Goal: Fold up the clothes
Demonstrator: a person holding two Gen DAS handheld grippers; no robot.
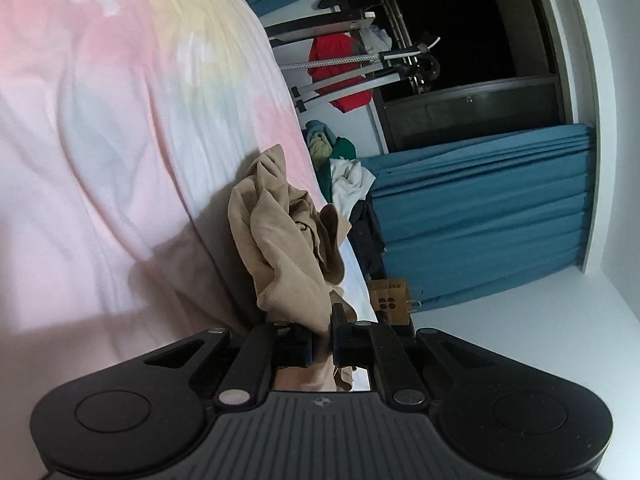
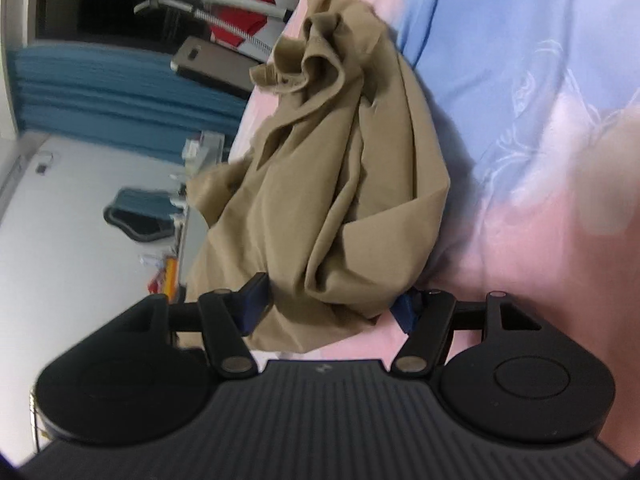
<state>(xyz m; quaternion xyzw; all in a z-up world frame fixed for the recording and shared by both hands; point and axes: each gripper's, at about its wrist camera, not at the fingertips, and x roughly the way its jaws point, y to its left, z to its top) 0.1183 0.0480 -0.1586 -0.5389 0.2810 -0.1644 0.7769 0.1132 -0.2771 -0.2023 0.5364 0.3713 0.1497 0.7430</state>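
Note:
A crumpled tan garment [image 1: 280,236] lies bunched on a pastel pink and blue bedsheet [image 1: 100,140]. My left gripper [image 1: 323,344] is shut on an edge of the tan garment, and cloth runs up from between the fingers. In the right wrist view the same tan garment [image 2: 332,184] is a rumpled heap on the bedsheet [image 2: 540,120]. My right gripper [image 2: 330,308] is open, with its fingers either side of the garment's near end. Both views are rolled sideways.
Beyond the bed's edge lie a pile of other clothes [image 1: 340,160], teal curtains [image 1: 480,216], a drying rack with a red garment [image 1: 340,68] and a dark window. A cardboard box [image 1: 390,292] stands near the bed. A desk with clutter [image 2: 172,248] shows in the right wrist view.

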